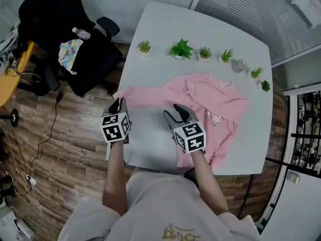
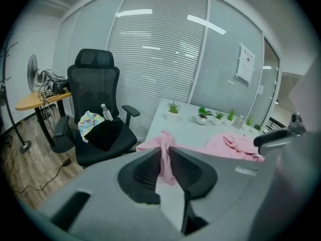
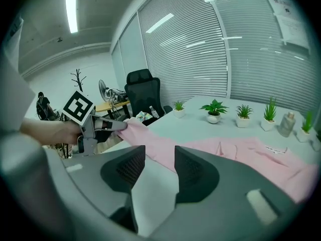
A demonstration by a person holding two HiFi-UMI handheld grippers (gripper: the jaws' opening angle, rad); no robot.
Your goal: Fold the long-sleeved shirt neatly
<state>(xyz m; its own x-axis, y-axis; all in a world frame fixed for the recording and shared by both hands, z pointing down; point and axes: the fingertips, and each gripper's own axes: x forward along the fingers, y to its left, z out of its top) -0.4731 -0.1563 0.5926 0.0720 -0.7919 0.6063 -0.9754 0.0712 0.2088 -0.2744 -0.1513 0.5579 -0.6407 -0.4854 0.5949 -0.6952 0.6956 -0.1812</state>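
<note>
A pink long-sleeved shirt (image 1: pixel 210 102) lies spread on the white table (image 1: pixel 200 31), its left sleeve (image 1: pixel 143 97) stretched toward the table's left edge. My left gripper (image 1: pixel 118 106) is shut on the end of that sleeve (image 2: pixel 164 154); the pink cloth is bunched between its jaws and lifted off the table. My right gripper (image 1: pixel 178 113) hovers open above the sleeve near the shirt body, with nothing pinched; the sleeve (image 3: pixel 150 147) runs beneath its jaws. In the right gripper view the left gripper (image 3: pixel 103 125) holds the sleeve tip.
Several small potted plants (image 1: pixel 181 49) and a small bottle (image 1: pixel 239 65) stand along the table's far edge. A black office chair (image 1: pixel 75 49) with a colourful cloth and a bottle stands left of the table. A wooden desk (image 1: pixel 12 72) sits further left.
</note>
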